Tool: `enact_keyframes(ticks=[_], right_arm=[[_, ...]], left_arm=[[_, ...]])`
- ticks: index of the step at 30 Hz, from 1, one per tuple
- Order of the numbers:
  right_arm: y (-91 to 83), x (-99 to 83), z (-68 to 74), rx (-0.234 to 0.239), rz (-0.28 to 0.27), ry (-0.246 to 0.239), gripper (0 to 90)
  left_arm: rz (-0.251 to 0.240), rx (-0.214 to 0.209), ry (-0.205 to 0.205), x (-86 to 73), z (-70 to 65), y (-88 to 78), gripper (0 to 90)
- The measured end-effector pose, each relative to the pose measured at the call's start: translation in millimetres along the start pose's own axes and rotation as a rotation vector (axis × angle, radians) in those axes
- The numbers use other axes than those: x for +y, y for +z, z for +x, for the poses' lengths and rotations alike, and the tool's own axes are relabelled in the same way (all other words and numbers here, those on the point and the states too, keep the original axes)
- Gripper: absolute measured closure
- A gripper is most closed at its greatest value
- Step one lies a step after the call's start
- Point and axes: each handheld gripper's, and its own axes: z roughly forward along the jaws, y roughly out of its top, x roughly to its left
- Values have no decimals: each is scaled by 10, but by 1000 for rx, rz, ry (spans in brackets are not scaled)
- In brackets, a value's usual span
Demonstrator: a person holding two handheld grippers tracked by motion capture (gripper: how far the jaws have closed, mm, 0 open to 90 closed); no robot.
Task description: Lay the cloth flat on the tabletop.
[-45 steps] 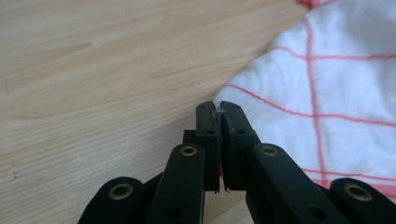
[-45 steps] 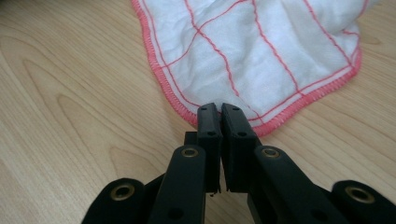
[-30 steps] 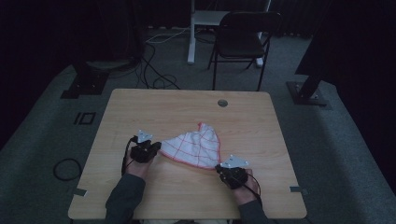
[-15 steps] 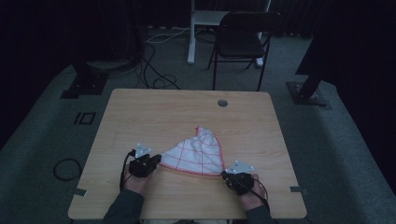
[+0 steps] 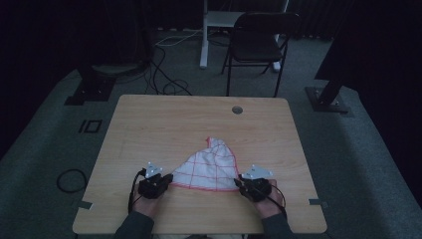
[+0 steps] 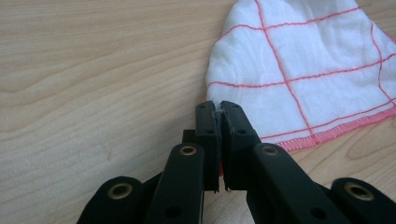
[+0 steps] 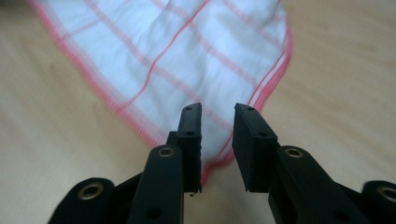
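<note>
Bare tabletop (image 5: 164,124) beyond cloth (image 5: 209,169) edges

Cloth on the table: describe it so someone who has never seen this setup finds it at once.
Start at the wooden table; near its front edge, between the left gripper and right gripper, lies the cloth. It is white with a red grid and red hem, bunched into a rough triangle with its peak toward the far edge.
</note>
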Motion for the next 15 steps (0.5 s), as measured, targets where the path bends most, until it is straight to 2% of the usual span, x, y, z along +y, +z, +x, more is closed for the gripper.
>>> enact_keyframes(ticks=[3, 9, 15], right_arm=[[133, 137, -66, -6, -23, 7, 691], [311, 275, -123, -12, -42, 12, 639], [531, 435, -176, -5, -33, 16, 600]], left_arm=[[4, -1, 1, -24, -4, 7, 870], [2, -6, -3, -48, 0, 6, 869], [2, -8, -4, -66, -5, 8, 870]])
